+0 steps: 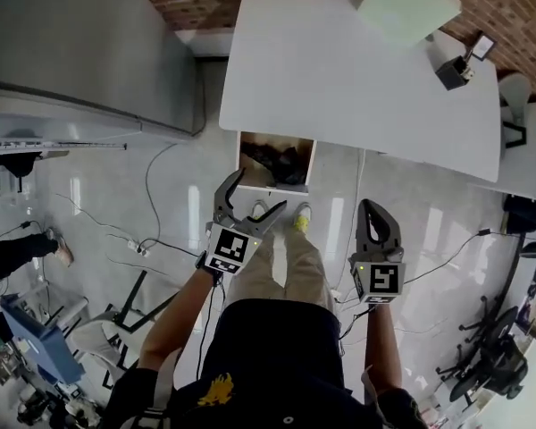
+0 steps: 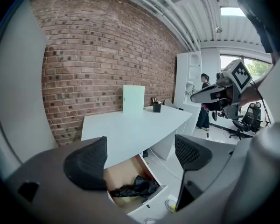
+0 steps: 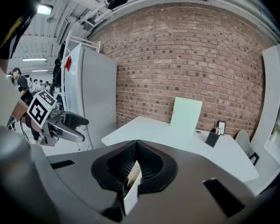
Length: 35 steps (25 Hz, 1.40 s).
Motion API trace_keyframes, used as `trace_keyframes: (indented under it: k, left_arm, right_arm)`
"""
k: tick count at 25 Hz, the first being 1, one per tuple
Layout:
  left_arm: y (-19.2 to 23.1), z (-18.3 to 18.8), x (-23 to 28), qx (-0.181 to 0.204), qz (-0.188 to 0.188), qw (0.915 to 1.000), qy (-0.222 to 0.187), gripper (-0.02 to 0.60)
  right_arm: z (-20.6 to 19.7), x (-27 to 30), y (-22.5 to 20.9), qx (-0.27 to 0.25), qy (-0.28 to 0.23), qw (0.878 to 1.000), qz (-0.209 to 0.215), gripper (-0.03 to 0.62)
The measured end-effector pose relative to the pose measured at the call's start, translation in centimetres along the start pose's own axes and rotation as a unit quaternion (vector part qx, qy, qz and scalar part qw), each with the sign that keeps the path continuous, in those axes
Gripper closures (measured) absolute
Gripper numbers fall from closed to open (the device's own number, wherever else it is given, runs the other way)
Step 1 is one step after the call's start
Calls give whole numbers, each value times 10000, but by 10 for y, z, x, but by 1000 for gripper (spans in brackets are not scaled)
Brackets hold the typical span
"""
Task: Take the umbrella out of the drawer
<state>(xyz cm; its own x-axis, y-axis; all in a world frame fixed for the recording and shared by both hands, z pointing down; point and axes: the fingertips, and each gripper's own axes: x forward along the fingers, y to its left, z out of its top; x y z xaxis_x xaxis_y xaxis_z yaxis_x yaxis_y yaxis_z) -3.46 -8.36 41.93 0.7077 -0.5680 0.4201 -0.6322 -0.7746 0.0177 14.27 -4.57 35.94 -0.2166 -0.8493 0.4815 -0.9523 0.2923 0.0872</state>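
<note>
Grey left gripper (image 1: pixel 261 191) is released, jaws wide apart and empty. The right gripper (image 1: pixel 372 206) is clenched on nothing. Both hover short of the open drawer (image 1: pixel 297 188) under the white desk (image 1: pixel 339 70). The black umbrella (image 1: pixel 272 157) lies inside the drawer, just beyond the left gripper, untouched.

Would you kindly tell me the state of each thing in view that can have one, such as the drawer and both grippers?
drawer: pulled open beneath the white desk.
umbrella: black, closed, lying in the drawer, not gripped.
left gripper: jaws apart, empty.
right gripper: jaws together, empty.
pen holder: upright on the desk.
</note>
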Motion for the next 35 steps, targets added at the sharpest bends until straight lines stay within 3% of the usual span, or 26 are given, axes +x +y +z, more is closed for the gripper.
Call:
trace_keyframes:
  k: [5,10,12,15,19,22,24,26,29,31,33,35]
  left_arm:
    - [8,-36,31,-508,41,9985,220,130]
    - [11,-74,58,-727,80,9966,374,130]
    - [13,-97,70,-1023,132,9935,476,130]
    - [17,-139,88,-1713,229,9827,672,130]
    - [30,-199,111,-2624,438,9593,949,130]
    - [42,-240,130,-3257,618,9369,1109,130]
    - [49,-266,142,-3735,741,9166,1218,130]
    - [55,-291,155,-4343,877,8871,1294,130]
    - [64,-326,172,-5317,1104,8304,1247,130]
    - [71,-347,182,-5719,1256,8017,1201,130]
    - [74,-365,191,-5924,1383,7845,1200,130]
    - [74,-381,199,-6031,1473,7739,1253,130]
  right_arm:
    - [-27,30,10,-33,72,9997,252,568]
    - [-54,57,19,-55,94,9989,455,568]
    - [-61,66,19,-3,1,9988,487,568]
    - [-71,79,21,101,-144,9986,493,568]
    - [-98,95,28,174,-82,9985,512,568]
    - [-120,108,35,181,-60,9983,554,568]
    - [-134,113,39,152,-37,9980,614,568]
    - [-148,118,43,136,13,9976,674,568]
    - [-165,121,49,193,78,9969,754,568]
    - [-175,121,54,197,101,9965,800,568]
    - [-186,121,57,232,162,9962,825,568]
    - [-195,122,58,275,195,9957,861,568]
